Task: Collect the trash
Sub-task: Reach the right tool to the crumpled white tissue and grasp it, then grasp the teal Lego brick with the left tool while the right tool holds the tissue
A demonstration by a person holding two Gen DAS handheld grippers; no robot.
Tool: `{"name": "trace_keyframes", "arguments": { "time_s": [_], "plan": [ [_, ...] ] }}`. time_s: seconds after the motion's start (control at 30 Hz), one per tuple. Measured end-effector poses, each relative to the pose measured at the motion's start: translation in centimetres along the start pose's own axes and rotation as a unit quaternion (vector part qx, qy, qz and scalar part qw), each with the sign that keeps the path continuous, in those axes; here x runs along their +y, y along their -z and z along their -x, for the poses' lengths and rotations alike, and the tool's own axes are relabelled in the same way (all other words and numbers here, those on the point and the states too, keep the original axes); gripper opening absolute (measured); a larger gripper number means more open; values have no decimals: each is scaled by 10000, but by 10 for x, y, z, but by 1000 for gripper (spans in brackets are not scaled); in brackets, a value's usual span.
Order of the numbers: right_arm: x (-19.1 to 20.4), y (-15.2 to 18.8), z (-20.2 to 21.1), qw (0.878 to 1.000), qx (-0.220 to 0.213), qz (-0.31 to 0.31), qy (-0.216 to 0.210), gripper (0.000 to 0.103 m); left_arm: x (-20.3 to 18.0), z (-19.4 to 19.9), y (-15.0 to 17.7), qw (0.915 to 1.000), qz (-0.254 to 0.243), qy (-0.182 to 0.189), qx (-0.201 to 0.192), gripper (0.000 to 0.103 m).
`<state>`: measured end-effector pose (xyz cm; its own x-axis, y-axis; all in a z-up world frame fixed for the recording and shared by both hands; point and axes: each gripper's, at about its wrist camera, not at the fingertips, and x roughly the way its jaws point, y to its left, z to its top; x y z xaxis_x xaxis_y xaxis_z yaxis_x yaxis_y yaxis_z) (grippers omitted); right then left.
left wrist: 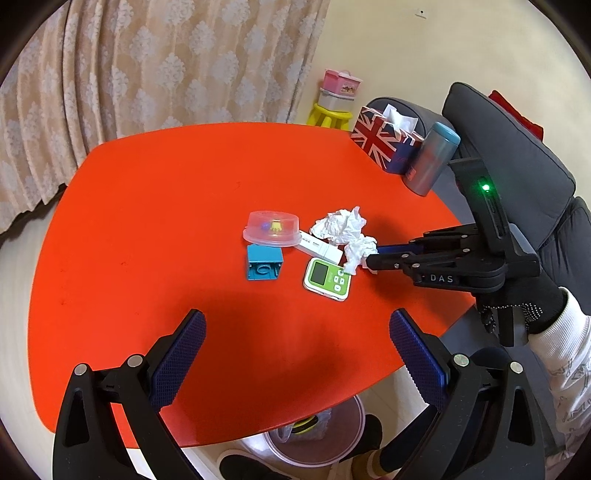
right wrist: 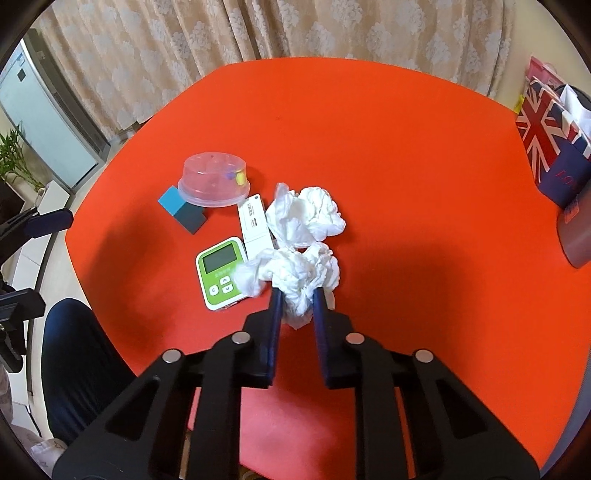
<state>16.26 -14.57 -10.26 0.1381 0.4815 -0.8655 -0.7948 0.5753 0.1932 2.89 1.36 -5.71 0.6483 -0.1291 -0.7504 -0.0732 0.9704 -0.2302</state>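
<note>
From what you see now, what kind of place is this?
Probably a home living room: patterned curtains behind an orange table, a grey sofa, and a tissue box.

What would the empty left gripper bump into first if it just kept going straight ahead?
Probably the blue block. The open left gripper hovers above bare red table, and the block and the green gadget lie ahead. Height is hard to judge, so it might pass over them.
</note>
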Motion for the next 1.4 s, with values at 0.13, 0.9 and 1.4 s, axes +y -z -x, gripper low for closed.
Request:
{"name": "trace_keyframes", "arguments": {
  "time_s": [0.13,0.9,1.4],
  "plan": [
    [2,-1,9,10000,-76,-44,0,13,-2,-2,-2,10000,-33,4,-6,95],
    [2,7,72,9979,-609,-205,43,12,10,-56,-28,9988,-99,-165,440,95],
    [2,9,73,9976,-617,-311,62,12,28,-88,-32,9970,42,-243,733,46]
  ]
}}
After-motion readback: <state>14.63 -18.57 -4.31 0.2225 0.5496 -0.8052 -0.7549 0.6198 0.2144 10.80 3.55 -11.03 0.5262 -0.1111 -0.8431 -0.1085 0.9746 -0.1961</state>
